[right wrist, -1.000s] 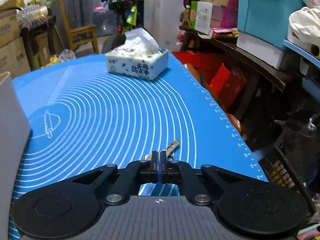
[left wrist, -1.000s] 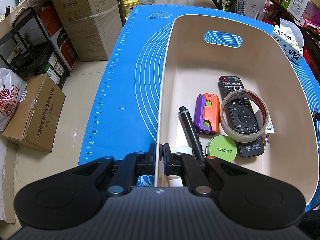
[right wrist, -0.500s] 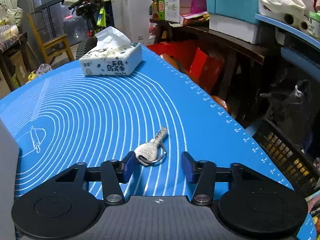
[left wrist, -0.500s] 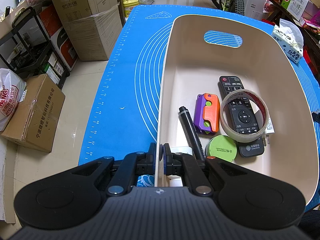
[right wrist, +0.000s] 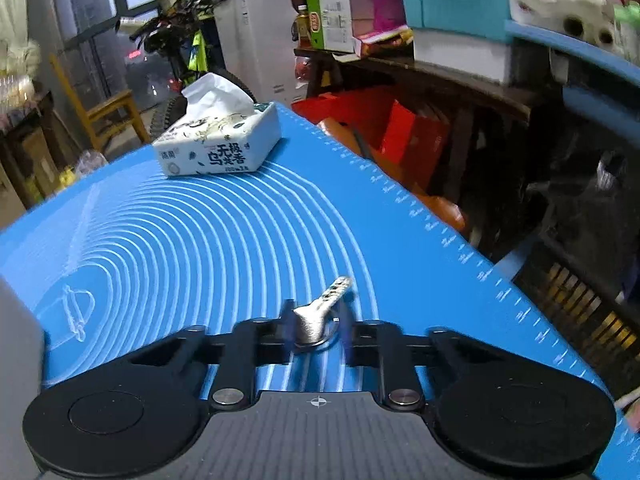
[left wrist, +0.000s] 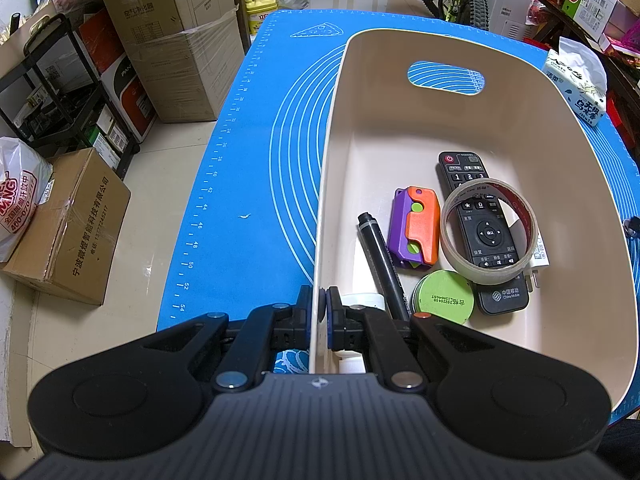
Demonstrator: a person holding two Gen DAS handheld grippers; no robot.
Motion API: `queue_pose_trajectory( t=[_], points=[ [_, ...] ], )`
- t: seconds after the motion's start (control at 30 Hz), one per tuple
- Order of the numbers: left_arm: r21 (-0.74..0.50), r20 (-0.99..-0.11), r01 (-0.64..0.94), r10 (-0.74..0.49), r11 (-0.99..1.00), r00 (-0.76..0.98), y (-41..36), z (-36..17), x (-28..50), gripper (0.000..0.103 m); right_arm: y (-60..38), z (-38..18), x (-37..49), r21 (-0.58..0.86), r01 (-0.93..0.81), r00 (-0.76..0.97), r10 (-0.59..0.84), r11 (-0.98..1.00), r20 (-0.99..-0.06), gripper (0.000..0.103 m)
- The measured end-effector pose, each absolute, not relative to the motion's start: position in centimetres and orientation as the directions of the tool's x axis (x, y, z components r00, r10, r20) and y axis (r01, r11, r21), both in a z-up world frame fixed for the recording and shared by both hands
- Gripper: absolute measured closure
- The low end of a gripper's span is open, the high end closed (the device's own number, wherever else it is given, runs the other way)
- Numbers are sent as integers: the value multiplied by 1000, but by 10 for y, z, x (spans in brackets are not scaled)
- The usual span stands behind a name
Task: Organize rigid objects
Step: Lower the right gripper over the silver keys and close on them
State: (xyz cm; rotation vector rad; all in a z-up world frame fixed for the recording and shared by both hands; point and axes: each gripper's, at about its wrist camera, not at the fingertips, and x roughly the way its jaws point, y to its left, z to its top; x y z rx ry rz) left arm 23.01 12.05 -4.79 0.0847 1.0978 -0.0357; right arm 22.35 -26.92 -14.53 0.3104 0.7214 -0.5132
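In the left wrist view my left gripper (left wrist: 322, 312) is shut on the near left wall of a cream basket (left wrist: 520, 92) on the blue mat. The basket holds a black remote (left wrist: 486, 240), a tape roll (left wrist: 452, 216), a purple and orange toy (left wrist: 414, 230), a black marker (left wrist: 380, 256) and a green round tin (left wrist: 442, 298). In the right wrist view my right gripper (right wrist: 317, 330) is partly open, its blurred fingers (right wrist: 346, 330) on either side of a silver key (right wrist: 320, 312) with a ring, lying on the mat.
A tissue pack (right wrist: 218, 142) stands at the mat's far end and shows in the left wrist view (left wrist: 576, 88). The mat's right edge (right wrist: 500, 276) drops to shelves and crates. Cardboard boxes (left wrist: 68, 228) stand on the floor left of the table.
The right gripper opened wide from shut, then narrowed around the key's head while tilting and moving forward. The left gripper and basket have not moved.
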Motion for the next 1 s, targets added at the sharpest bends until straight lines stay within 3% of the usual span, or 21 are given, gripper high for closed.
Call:
queue_pose_trajectory(
  t=[0.4, 1.0],
  points=[
    [52, -890, 70, 15, 996, 455, 120, -48, 230, 95, -260, -127, 210, 106, 488, 685, -305, 867, -662, 91],
    [54, -890, 70, 16, 996, 455, 121, -47, 231, 95, -240, -22, 191, 137, 324, 841, -218, 936, -496, 91]
  ],
)
